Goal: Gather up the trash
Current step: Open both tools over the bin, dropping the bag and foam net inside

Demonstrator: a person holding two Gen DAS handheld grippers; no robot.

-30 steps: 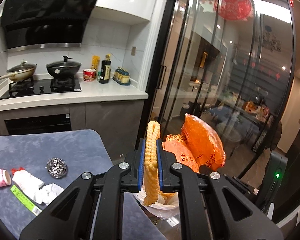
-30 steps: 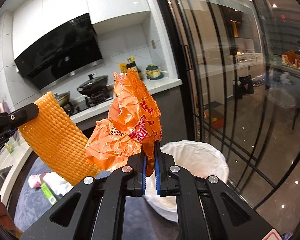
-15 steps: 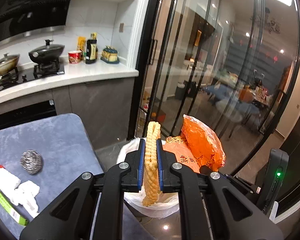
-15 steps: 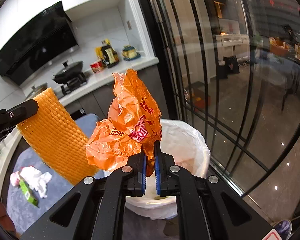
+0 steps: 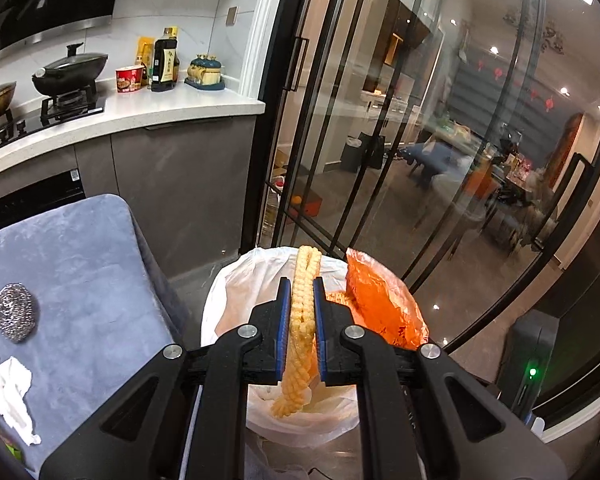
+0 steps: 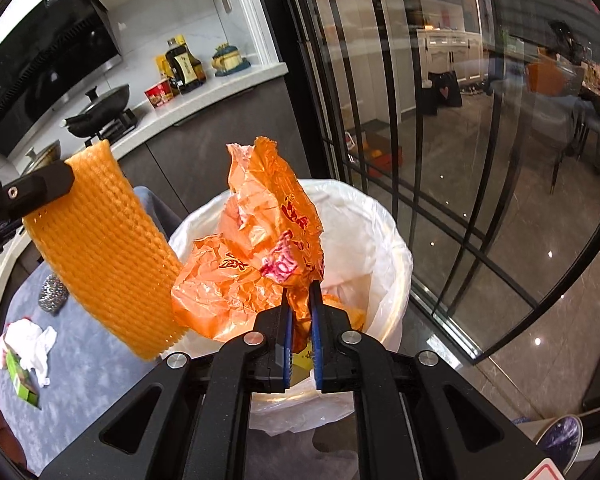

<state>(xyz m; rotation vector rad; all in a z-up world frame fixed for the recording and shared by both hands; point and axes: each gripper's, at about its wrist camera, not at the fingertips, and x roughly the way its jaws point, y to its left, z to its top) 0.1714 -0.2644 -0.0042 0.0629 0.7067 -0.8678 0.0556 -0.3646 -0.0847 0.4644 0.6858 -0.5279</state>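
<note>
My left gripper (image 5: 299, 304) is shut on a yellow foam net sleeve (image 5: 300, 332), held over the white-lined trash bin (image 5: 236, 288). The sleeve also shows in the right wrist view (image 6: 104, 248), hanging beside the bin's left rim. My right gripper (image 6: 299, 304) is shut on a crumpled orange plastic wrapper (image 6: 260, 248), held above the bin's (image 6: 376, 240) opening. The wrapper shows in the left wrist view (image 5: 380, 304) just right of the sleeve.
A blue-grey table (image 5: 80, 264) at left holds a steel scourer (image 5: 14, 312), crumpled white tissue (image 5: 8, 392) and a green packet (image 6: 22, 376). Glass doors (image 5: 420, 140) stand behind the bin. A kitchen counter (image 5: 140, 112) with pots is at the back left.
Both grippers moved right and down from the table, so the bin now lies directly under the sleeve and the wrapper. Both stay shut on their loads.
</note>
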